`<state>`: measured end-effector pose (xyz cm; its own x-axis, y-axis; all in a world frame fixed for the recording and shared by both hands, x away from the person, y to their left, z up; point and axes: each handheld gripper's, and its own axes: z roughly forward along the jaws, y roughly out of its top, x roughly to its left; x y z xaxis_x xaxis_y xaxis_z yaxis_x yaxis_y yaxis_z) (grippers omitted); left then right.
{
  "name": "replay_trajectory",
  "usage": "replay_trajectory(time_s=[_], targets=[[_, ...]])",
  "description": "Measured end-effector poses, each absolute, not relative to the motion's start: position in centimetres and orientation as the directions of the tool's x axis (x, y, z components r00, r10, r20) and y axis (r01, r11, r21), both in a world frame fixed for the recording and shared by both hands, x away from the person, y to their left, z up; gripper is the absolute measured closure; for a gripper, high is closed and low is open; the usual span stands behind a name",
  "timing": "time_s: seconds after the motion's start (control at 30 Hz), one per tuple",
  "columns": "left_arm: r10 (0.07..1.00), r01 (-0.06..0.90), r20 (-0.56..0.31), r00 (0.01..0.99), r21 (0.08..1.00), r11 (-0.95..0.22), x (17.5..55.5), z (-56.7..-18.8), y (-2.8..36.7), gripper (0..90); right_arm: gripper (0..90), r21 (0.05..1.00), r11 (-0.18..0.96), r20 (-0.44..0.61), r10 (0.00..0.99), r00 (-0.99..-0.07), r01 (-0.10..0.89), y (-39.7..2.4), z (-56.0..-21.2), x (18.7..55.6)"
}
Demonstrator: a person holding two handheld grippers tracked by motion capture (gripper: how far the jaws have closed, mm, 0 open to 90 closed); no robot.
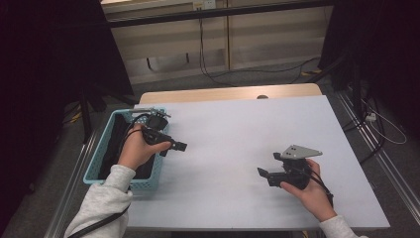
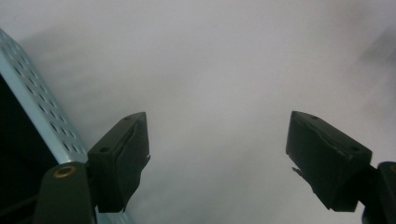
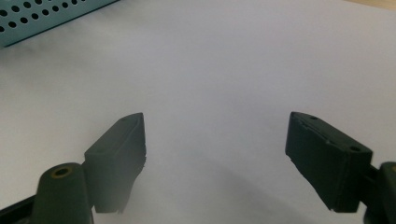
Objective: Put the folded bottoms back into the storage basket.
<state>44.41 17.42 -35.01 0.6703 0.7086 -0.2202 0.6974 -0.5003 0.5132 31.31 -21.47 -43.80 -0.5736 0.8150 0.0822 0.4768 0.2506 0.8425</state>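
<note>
Basket [image 1: 97, 163] work comes next, I judge: the pale blue crate sits at the table's [image 1: 237, 144] left edge, just beside the left gripper [image 1: 179, 146], whose jaws gape empty. The right gripper [image 1: 261, 172], equally wide and empty, rests well apart. Reach in slowly from above, clearing the rim.

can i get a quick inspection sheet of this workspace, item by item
surface: pale tabletop, wooden strip along its far edge, bare in the middle
job's things: light blue perforated basket at the table's left edge, dark inside, contents unclear
clutter: nothing seen
grippers: left tongs at the basket's right rim, jaws apart, nothing between them; right tongs low over the tabletop, jaws apart, nothing between them
cables: a black cable loops from the left tongs; more cables on the floor
surroundings: dark curtains both sides, pale wall panels behind
</note>
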Motion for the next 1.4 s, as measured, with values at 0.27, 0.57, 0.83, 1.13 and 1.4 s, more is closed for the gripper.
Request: replay_trajectory(time_s=[0.27,0.57,0.83,1.13,1.4], targets=[[0.695,0.69,-0.228,0.681,0.517,-0.507,44.0,-35.5,16.8,20.8,19.3,0.834,0.25,0.084,0.824,-0.561,0.492,-22.7,-44.2,30.7],[0.68,0.678,-0.226,0.697,0.515,-0.524,43.6,-35.8,16.2,20.4,19.3,0.828,0.256,0.077,0.829,-0.554,0.498,-23.8,-44.4,30.0],[0.663,0.669,-0.239,0.709,0.524,-0.527,42.9,-36.2,15.6,20.0,19.2,0.827,0.249,0.078,0.837,-0.542,0.504,-24.7,-44.4,29.4],[0.661,0.676,-0.255,0.706,0.52,-0.522,42.3,-37.6,15.6,19.1,19.1,0.823,0.259,0.072,0.836,-0.545,0.505,-24.8,-44.4,28.9],[0.655,0.67,-0.252,0.713,0.522,-0.528,41.7,-38.9,15.4,18.3,18.7,0.821,0.259,0.076,0.834,-0.546,0.509,-24.9,-44.4,28.9]])
